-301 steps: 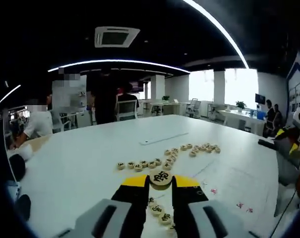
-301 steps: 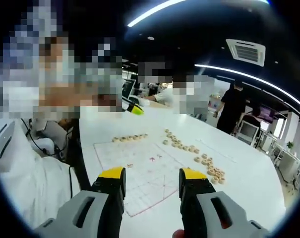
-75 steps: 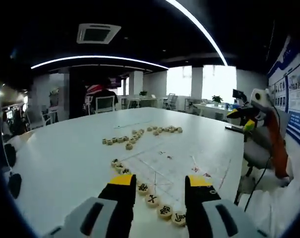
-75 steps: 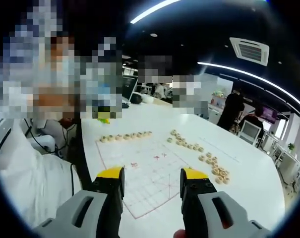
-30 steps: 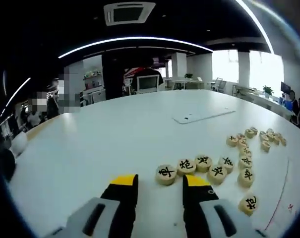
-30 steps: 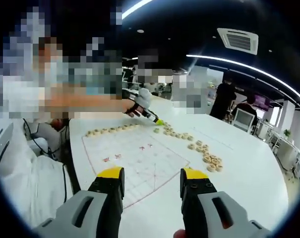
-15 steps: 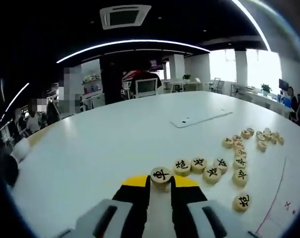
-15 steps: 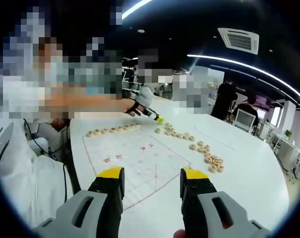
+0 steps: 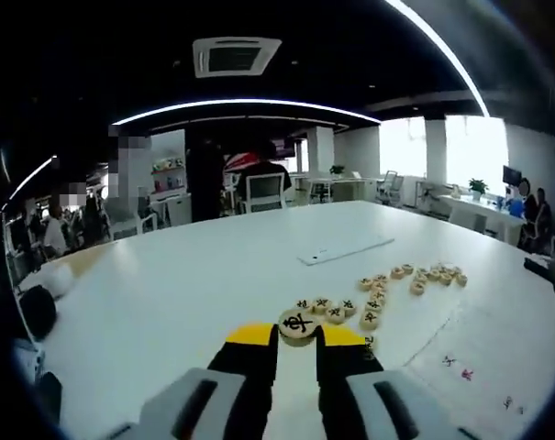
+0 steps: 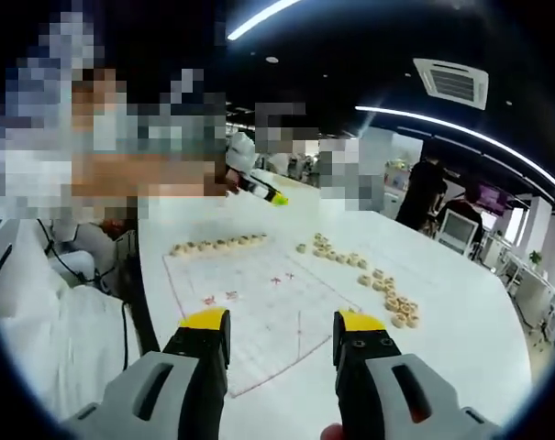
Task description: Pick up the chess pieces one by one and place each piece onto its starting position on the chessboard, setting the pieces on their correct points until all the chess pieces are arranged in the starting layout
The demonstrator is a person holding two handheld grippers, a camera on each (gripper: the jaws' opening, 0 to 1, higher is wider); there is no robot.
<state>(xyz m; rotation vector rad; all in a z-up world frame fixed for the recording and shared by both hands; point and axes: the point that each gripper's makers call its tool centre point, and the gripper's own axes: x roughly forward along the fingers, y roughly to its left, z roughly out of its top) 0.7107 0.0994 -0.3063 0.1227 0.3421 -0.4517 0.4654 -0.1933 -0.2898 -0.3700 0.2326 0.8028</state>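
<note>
Chess piece [image 9: 298, 324] clamped in left gripper [image 9: 297, 335].

The left gripper [image 9: 297, 337] has its jaws drawn close, clamped on a disc — the piece [image 9: 298, 324] sits at its tips, 12 o'clock of the jaws. The right gripper [image 10: 282, 332] has its jaws spread wide with nothing between them — the left gripper shows at its 11 o'clock.

open-plan office: desks [image 9: 474, 213], office chairs [image 9: 261, 192], monitors [image 10: 460, 225].
</note>
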